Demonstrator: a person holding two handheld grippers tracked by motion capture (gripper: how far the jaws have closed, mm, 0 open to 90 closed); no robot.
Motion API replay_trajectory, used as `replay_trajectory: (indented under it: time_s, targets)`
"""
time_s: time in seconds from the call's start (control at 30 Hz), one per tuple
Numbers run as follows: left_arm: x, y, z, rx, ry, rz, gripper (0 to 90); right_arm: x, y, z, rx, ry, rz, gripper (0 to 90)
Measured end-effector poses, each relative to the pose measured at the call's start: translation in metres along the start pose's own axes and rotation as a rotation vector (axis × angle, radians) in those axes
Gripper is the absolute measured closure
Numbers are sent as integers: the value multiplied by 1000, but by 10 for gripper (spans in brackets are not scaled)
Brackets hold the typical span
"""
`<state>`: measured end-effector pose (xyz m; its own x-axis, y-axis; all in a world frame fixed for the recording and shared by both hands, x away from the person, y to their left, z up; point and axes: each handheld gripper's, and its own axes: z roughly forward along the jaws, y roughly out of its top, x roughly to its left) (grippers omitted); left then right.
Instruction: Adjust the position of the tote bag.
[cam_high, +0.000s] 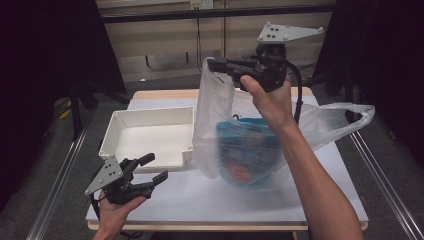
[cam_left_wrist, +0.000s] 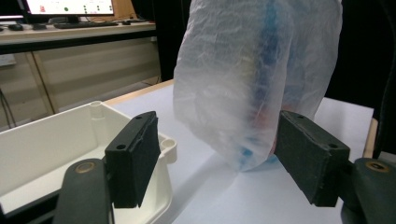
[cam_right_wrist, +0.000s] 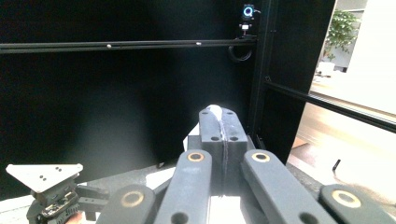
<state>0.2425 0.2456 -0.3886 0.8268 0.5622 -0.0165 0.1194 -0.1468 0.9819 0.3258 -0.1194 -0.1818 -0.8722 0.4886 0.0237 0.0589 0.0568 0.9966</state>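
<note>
Plastic bag (cam_high: 220, 120), thin and translucent, hangs from my right gripper (cam_high: 216, 65), whose jaws are pressed together on one of its handles up above the table (cam_high: 320, 200); a sliver of white film shows at their tips in the right gripper view. Its blue load (cam_high: 247, 150) sags down to the tabletop. My left gripper (cam_high: 155, 167) stands spread and empty, low at the near left, just beside the white tray (cam_high: 112, 132) and short of the bag.
</note>
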Motion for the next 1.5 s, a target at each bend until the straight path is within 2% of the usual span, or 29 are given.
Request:
replay_trajectory:
  time_s: [0.1,0.13,0.17,0.2,0.33,0.37,0.4,0.67,0.73,0.8,0.83,0.87,0.97,1.0,1.03,1.1,1.13,1.17,1.27,1.3,1.33,1.37,1.4,1.43,1.5]
  targets:
    - [0,6,6,15,-24,19,298,2,2,7,1,11,1,900]
    - [1,10,6,35,-47,25,298,2,2,10,2,12,1,900]
    - [0,11,7,16,-38,15,298,3,2,13,2,13,3,900]
    - [1,16,8,17,-45,27,297,5,1,18,1,23,5,900]
    - [-1,23,12,-3,-49,35,295,7,0,26,3,34,7,900]
    - [-3,26,15,-30,-40,33,295,8,0,29,4,38,5,900]
    - [-3,30,16,-23,-66,32,297,11,1,35,9,45,3,900]
    - [-8,62,28,-102,-79,52,293,18,-1,47,23,68,-2,900]
    - [-7,75,34,-115,-95,60,292,20,-3,51,31,79,-1,900]
    - [-7,83,38,-85,-134,61,284,22,-4,52,43,77,-14,900]
    - [-7,83,38,-85,-134,61,286,22,-4,52,43,77,-14,900]
    - [-9,85,41,-116,-123,45,287,24,-5,51,47,81,-13,900]
    - [-9,88,47,-114,-131,54,288,25,-6,50,54,81,-17,900]
    - [-9,89,48,-112,-129,77,296,25,-7,50,56,84,-16,900]
    - [-10,94,52,-132,-128,62,297,24,-8,49,57,87,-14,900]
    - [-10,97,54,-137,-130,65,296,24,-9,49,56,89,-13,900]
    - [-9,102,55,-123,-116,94,296,24,-9,49,54,89,-13,900]
    - [-9,105,58,-141,-108,83,295,24,-9,48,52,88,-10,900]
    - [2,119,66,-142,-95,100,294,24,-7,49,52,92,-9,900]
    - [2,119,66,-142,-95,100,295,24,-7,49,52,92,-9,900]
    - [5,123,71,-158,-128,117,317,26,-6,50,54,94,-14,900]
    - [5,125,72,-150,-95,144,339,26,-6,50,56,93,-13,900]
    - [6,126,73,-161,-94,141,334,27,-5,51,55,91,-12,900]
    - [7,127,76,-182,-111,100,333,27,-5,52,57,94,-14,900]
    - [9,128,77,-178,-109,115,335,28,-5,52,60,98,-16,900]
